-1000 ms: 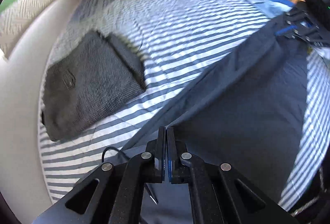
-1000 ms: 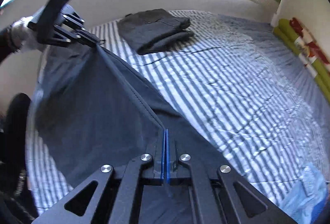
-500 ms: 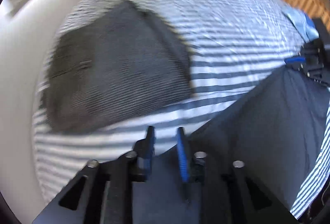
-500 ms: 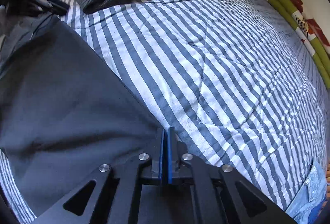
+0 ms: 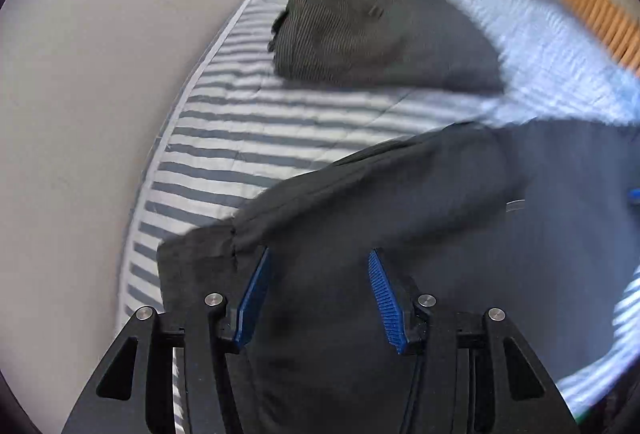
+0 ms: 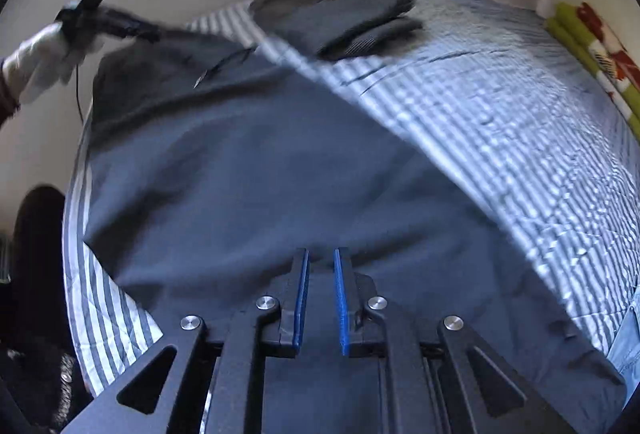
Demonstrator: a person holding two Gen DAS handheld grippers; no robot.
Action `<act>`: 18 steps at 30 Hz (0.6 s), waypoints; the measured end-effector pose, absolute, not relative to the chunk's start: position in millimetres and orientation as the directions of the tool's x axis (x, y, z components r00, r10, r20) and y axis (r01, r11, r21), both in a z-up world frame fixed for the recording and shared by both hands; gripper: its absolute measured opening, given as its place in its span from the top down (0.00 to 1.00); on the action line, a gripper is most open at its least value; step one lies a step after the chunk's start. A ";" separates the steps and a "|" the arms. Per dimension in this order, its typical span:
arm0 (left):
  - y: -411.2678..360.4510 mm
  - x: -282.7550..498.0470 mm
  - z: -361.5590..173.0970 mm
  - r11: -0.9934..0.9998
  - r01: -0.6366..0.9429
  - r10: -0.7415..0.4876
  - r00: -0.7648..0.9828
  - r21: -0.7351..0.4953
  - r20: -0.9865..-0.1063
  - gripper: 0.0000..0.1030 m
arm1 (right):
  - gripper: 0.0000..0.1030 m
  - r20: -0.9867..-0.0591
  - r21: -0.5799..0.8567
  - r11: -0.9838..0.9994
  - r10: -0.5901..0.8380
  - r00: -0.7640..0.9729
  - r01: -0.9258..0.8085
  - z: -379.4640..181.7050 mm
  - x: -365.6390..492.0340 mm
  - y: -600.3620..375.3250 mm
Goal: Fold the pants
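Dark navy pants (image 5: pixel 400 214) (image 6: pixel 280 174) lie spread on the striped bed, with a rumpled fold along their far edge. My left gripper (image 5: pixel 319 252) hovers over their corner near the bed's edge. Its jaws are opening wide and no cloth is between the blue pads (image 5: pixel 254 298). My right gripper (image 6: pixel 321 252) points down over the other end. Its jaws are opening with a narrow gap and nothing pinched. In the right wrist view the left gripper (image 6: pixel 100 14) appears blurred at far left, held by a white-gloved hand (image 6: pixel 40 62).
A folded grey garment (image 5: pixel 380 30) (image 6: pixel 340 18) lies on the striped cover (image 5: pixel 260 122) beyond the pants. Green and red bedding (image 6: pixel 600 46) is stacked at the head. A white wall (image 5: pixel 80 114) borders the bed. Light blue jeans (image 6: pixel 628 346) lie at the right edge.
Both grippers were shut on the pants' edge, holding it stretched between them. Now both have let go and their jaws stand apart. The pants have dropped flat, and the left gripper swung toward the wall.
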State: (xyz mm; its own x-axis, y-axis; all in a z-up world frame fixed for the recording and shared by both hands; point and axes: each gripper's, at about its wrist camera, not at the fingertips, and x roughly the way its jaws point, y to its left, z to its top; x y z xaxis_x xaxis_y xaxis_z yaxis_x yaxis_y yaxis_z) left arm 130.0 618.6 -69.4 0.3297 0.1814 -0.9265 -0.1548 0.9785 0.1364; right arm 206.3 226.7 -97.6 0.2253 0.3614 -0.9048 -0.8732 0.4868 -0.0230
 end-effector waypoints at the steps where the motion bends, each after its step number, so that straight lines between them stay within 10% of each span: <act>1: 624.1 138.6 -77.1 0.970 -0.182 0.214 0.311 0.162 -0.926 0.48 | 0.89 -0.913 -0.029 0.496 0.340 0.225 -0.868 -104.8 207.9 229.1; 9: 596.8 126.2 -45.9 0.931 -0.222 0.358 0.391 0.291 -0.848 0.47 | 0.87 -0.904 -0.038 0.617 0.314 0.291 -0.786 -92.9 203.4 203.5; 13: 545.0 84.3 -7.6 0.973 -0.116 0.230 0.502 0.198 -0.834 0.38 | 0.67 -0.874 0.100 0.536 0.449 0.183 -0.838 -80.9 154.7 187.8; 18: 417.4 33.0 -15.3 0.956 0.243 0.022 0.492 0.162 -0.870 0.34 | 0.81 -0.869 0.177 0.568 0.473 0.143 -0.804 -96.7 121.6 173.1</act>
State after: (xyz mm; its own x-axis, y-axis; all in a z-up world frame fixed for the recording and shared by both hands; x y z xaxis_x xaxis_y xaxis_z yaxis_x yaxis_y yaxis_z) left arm 33.0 417.4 -15.3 0.4923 0.0218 -0.8702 0.2431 0.9565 0.1615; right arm 121.6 173.1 -96.7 0.1425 0.4731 -0.8694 -0.8036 0.5681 0.1774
